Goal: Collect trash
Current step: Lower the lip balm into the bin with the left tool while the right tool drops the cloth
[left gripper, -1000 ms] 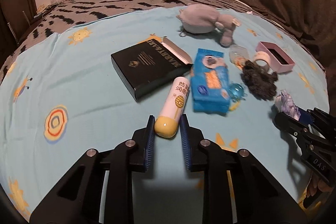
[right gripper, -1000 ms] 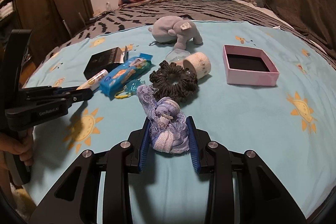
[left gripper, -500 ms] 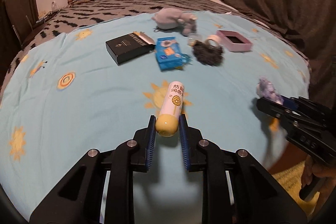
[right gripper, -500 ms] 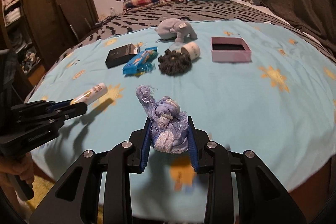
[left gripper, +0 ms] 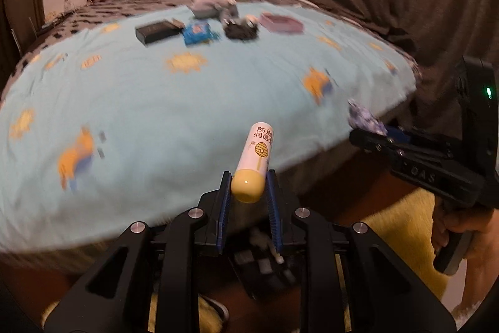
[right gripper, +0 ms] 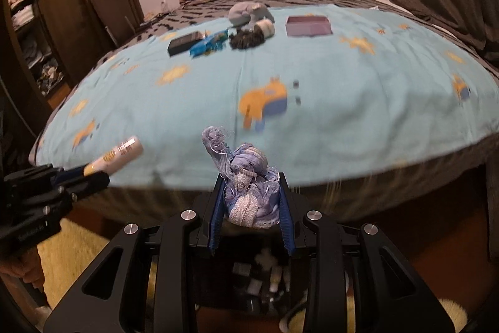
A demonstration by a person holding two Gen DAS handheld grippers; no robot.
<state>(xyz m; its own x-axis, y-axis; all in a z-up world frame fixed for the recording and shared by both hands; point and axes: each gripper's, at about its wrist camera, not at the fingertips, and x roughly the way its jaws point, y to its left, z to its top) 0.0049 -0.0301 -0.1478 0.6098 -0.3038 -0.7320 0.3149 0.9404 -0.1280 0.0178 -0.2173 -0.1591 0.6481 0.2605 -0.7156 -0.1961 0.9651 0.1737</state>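
My left gripper point(left gripper: 248, 181) is shut on a white tube with a yellow cap point(left gripper: 254, 161), held in the air past the near edge of the bed. My right gripper point(right gripper: 251, 192) is shut on a wad of frayed purple-blue cloth point(right gripper: 249, 180), also off the bed's near edge. Seen from the right wrist, the left gripper point(right gripper: 90, 172) with its tube point(right gripper: 118, 156) is at the left. Seen from the left wrist, the right gripper point(left gripper: 371, 136) with the cloth wad point(left gripper: 363, 117) is at the right. A dark bin with items in it point(right gripper: 262, 273) shows below the right jaws.
On the light blue bedspread point(right gripper: 312, 77), far side, lie a black box point(right gripper: 184, 42), a blue packet point(right gripper: 209, 46), a dark scrunchie point(right gripper: 246, 39), a tape roll point(right gripper: 266, 27), a grey plush point(right gripper: 249, 13) and a pink box point(right gripper: 308, 25). Yellow rug point(left gripper: 402, 227) on the floor. Wardrobe at left.
Both grippers have pulled back from the middle of the bed to beyond its near edge, each keeping its hold on its item. The objects on the bed now look far away.
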